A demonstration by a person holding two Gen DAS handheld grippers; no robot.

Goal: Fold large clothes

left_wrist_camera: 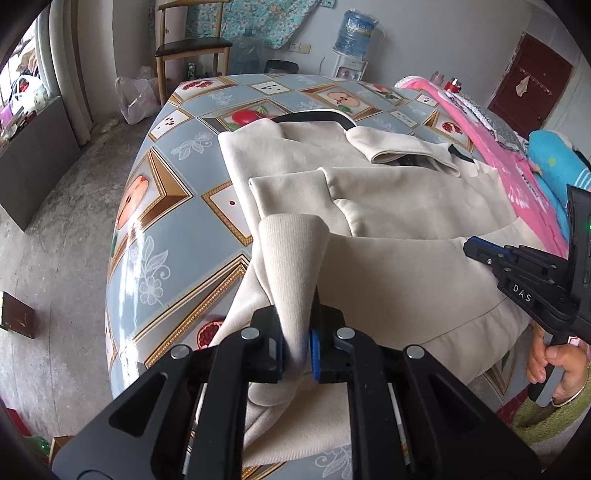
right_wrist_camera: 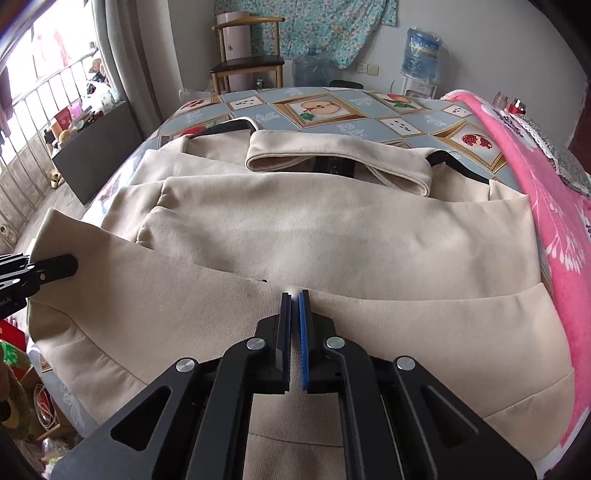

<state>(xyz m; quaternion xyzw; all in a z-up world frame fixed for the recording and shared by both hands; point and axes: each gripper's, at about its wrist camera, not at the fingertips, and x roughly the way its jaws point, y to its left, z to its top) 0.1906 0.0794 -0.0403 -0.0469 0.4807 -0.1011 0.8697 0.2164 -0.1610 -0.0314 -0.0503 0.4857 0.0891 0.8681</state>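
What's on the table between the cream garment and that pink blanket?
Nothing: in the right wrist view the garment lies right against the pink blanket, with no tablecloth showing between them nearby.

White letters "DAS" on the black right tool (left_wrist_camera: 476, 251), no other legible text

Chair (left_wrist_camera: 192, 48), water bottle (left_wrist_camera: 355, 32), pink blanket (right_wrist_camera: 546, 192)

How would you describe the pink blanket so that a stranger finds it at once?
Start from the table with the fruit-picture cloth, where the beige garment lies spread. Along the garment's right edge runs the pink blanket. It is the only bright pink thing there, with white flower prints.
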